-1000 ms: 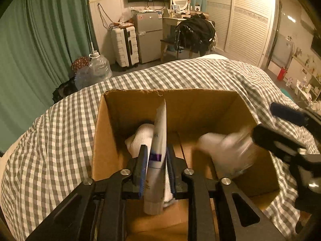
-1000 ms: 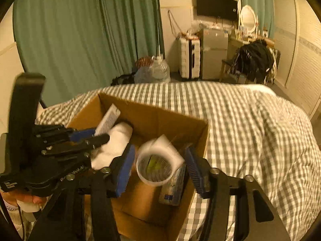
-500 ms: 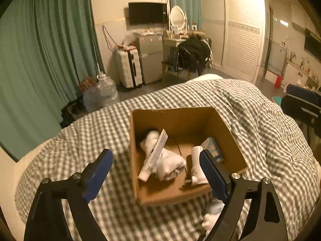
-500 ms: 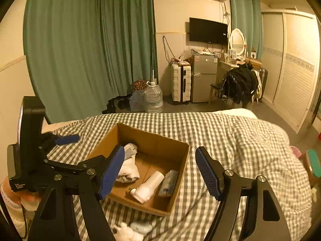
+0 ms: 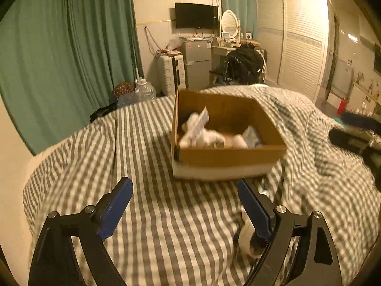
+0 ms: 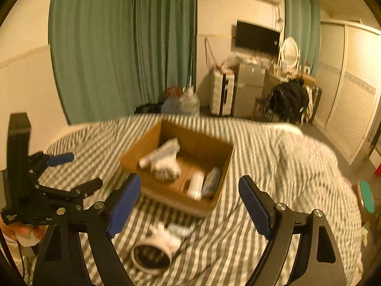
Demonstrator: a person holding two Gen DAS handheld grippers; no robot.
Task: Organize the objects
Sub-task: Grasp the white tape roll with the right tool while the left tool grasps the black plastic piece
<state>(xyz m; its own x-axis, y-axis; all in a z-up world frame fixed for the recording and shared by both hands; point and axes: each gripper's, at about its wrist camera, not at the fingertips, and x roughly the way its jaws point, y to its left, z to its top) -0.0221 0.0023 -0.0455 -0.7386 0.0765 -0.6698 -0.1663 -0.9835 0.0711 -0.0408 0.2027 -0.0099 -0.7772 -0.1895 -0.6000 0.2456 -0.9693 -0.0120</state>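
Note:
An open cardboard box sits on the checked bed cover. It holds a white tube, white cloth, a white bottle and a bluish packet. My left gripper is open and empty, low over the cover in front of the box. My right gripper is open and empty, back from the box. A white roll with a dark inside and a small white item lie on the cover in front of the box. The roll shows partly behind my left gripper's right finger.
The checked bed cover is rumpled at the right. The left gripper and a hand show at the left of the right wrist view. Beyond the bed are green curtains, water jugs, a suitcase, a small fridge and a chair with dark clothes.
My left gripper let go of the white tube in the box, and my right gripper let go of the white bottle. Both opened and drew back from the box.

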